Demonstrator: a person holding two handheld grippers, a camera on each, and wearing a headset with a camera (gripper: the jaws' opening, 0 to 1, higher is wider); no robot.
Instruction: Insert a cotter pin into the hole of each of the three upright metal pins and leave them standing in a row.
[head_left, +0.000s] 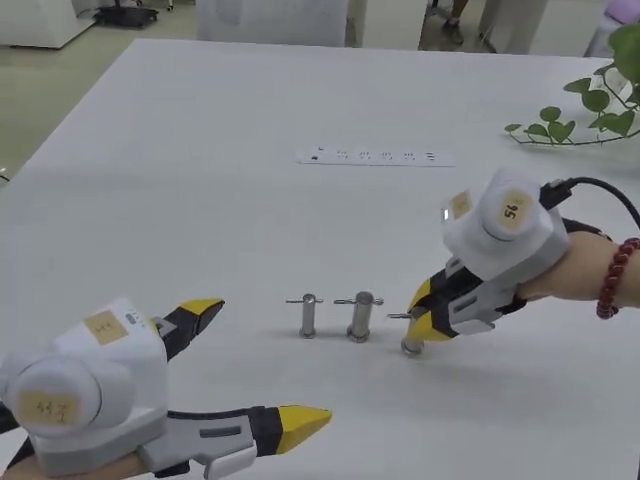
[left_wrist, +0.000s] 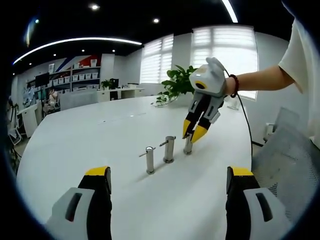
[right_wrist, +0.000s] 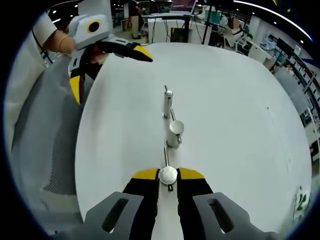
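Three metal pins (head_left: 308, 320), maybe three cotters (head_left: 345, 300)

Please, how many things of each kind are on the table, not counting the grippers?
Metal pins: 3
Cotter pins: 3
Power strip: 1
Plant: 1
Total: 8

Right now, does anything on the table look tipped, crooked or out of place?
Nothing stands out. The three metal pins stand upright in a rough row, cotter pins through them; the right gripper holds the end pin.
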